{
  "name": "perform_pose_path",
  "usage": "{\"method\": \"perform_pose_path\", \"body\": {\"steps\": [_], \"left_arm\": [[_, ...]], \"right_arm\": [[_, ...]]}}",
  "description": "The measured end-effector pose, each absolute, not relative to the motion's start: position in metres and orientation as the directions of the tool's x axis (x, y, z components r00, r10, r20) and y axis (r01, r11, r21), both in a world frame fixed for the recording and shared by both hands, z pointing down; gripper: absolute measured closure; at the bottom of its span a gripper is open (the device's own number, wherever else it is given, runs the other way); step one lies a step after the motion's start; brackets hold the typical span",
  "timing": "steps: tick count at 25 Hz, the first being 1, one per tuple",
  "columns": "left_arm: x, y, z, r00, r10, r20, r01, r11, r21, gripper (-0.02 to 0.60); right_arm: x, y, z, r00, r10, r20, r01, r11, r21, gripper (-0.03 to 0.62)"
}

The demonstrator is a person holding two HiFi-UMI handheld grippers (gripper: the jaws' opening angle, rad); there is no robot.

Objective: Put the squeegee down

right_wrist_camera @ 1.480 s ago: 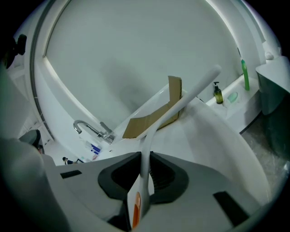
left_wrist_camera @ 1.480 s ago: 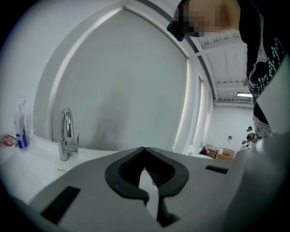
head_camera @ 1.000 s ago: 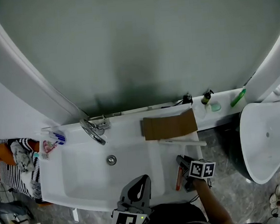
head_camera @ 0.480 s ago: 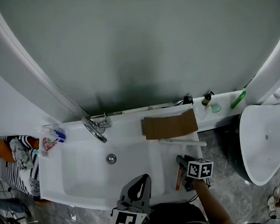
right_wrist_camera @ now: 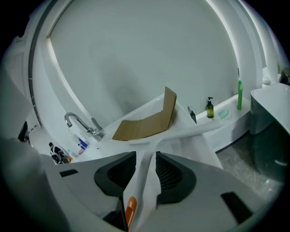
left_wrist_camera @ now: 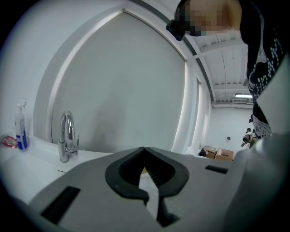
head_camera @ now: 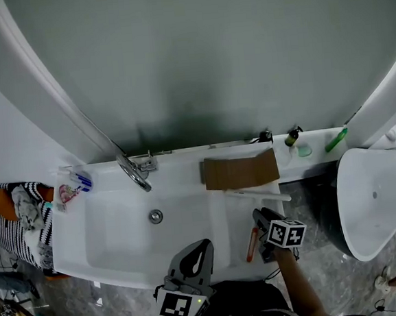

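Found the squeegee (head_camera: 258, 196) lying flat on the white counter (head_camera: 232, 219) right of the basin (head_camera: 122, 236). Its blade sits just in front of a folded piece of cardboard (head_camera: 240, 172), and its handle runs back toward the near edge, orange end nearest. Noted the right gripper (head_camera: 260, 217) with jaws opening, the handle between the pads (right_wrist_camera: 170, 174) but not visibly clamped. Noted the left gripper (head_camera: 204, 244) low at the basin's front edge, jaws closed together on nothing. Judged the squeegee light, stiff in the handle, softer along the blade edge, and smooth enough to slide on the glossy counter. Recommend any fresh hold mid-handle, clear of the blade. Judged the set-down practically complete, with only withdrawal outstanding.
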State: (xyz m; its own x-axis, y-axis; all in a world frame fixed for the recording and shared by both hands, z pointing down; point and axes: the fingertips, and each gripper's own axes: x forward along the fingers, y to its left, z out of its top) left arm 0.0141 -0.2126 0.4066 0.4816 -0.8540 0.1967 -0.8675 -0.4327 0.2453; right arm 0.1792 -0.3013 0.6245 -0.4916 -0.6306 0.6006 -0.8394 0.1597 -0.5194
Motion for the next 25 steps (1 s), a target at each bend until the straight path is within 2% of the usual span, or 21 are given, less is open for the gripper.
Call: {"method": "perform_pose_path", "body": {"steps": [5,9,13,17,21,25], "left_arm": [[0.020,-0.209,0.404,0.504,-0.841,0.196,-0.857,-0.457,0.239,0.577],[0.033,-0.205,0.402,0.543,-0.818,0.189,-0.835,-0.502,0.225,0.577],[0.041,-0.193,0.401,0.578,-0.796,0.179,-0.811,-0.538,0.228,0.577],[0.049,-0.183,0.402,0.607,-0.775,0.177,-0.792,-0.571,0.215,0.577],[0.062,-0.172,0.404,0.658,-0.730,0.183,-0.752,-0.630,0.192,0.577],[0.080,-0.161,0.406,0.713,-0.670,0.205,-0.700,-0.695,0.165,0.577]], "right_arm": [[0.195,-0.307,0.581,-0.469,-0.710,0.525,-0.842,0.180,-0.508,0.468],[0.196,-0.302,0.512,-0.489,-0.786,0.377,-0.815,0.259,-0.518,0.473],[0.187,-0.285,0.449,-0.506,-0.831,0.233,-0.768,0.310,-0.561,0.531],[0.175,-0.263,0.393,-0.513,-0.849,0.130,-0.782,0.399,-0.479,0.548],[0.165,-0.232,0.366,-0.510,-0.853,0.110,-0.834,0.459,-0.306,0.560],[0.154,-0.202,0.381,-0.521,-0.839,0.157,-0.839,0.470,-0.273,0.563]]}}
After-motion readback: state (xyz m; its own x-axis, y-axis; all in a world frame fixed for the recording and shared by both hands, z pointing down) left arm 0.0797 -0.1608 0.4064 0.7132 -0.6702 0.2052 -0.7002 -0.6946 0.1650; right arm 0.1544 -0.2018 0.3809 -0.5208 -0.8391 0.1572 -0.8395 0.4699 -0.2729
